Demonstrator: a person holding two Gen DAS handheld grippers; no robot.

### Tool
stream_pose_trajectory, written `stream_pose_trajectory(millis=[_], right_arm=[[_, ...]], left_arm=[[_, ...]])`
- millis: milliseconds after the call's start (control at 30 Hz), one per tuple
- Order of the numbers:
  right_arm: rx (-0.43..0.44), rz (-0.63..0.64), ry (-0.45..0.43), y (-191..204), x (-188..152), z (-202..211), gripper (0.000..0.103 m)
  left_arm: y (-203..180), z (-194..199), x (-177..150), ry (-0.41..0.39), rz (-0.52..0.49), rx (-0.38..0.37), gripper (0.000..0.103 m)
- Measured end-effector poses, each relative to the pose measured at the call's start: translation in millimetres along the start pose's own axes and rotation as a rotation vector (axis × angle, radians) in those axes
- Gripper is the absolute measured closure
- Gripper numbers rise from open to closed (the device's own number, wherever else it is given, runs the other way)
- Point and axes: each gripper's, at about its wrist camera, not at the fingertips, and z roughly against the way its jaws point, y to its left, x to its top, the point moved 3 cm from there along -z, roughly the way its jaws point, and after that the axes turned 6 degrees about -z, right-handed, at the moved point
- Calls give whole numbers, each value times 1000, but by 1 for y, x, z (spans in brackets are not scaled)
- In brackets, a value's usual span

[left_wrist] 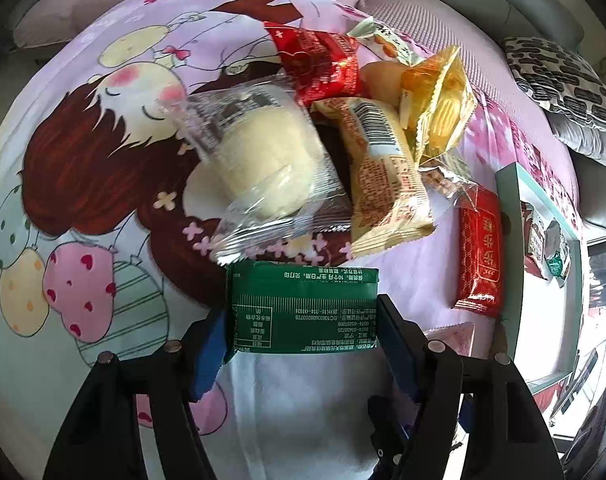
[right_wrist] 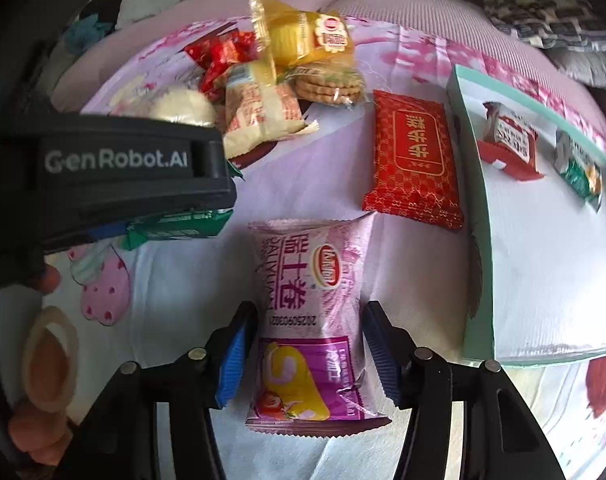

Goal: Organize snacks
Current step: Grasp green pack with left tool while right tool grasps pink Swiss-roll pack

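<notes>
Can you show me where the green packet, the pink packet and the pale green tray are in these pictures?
Green packet [left_wrist: 303, 308]: left wrist view, middle of its printed back.
Pink packet [right_wrist: 315, 320]: right wrist view, middle of its front.
Tray [right_wrist: 485, 240]: right wrist view, its near side wall.

Both cams rode on the grippers and looked steeply down, close over the cartoon bedsheet [left_wrist: 103, 168]. Left view sat right over the green packet [left_wrist: 303, 308], the teal tray [left_wrist: 511, 208] off at its right edge. Right view sat nearer that tray [right_wrist: 475, 216], over the pink packet [right_wrist: 311, 320]. Both caught the red packet [left_wrist: 479, 252] beside the tray, plus the snack pile [right_wrist: 279, 80] farther from it.
</notes>
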Motion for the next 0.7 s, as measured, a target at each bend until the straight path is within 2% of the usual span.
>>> stream_pose_trajectory(millis=[267, 400, 500, 600, 700], right_arm=[[-27, 25, -25, 5, -3, -4, 43], [-7, 23, -31, 4, -15, 0, 38], [15, 47, -27, 9, -15, -1, 25], [-10, 87, -34, 16, -21, -2, 23], [4, 75, -47, 17, -22, -1, 24]], left_arm=[[-9, -13, -6, -5, 20, 12, 32], [-3, -18, -10, -6, 24, 10, 32], [-3, -22, -8, -11, 27, 7, 32], [0, -20, -9, -12, 34, 0, 32], [2, -21, -10, -15, 47, -5, 32]])
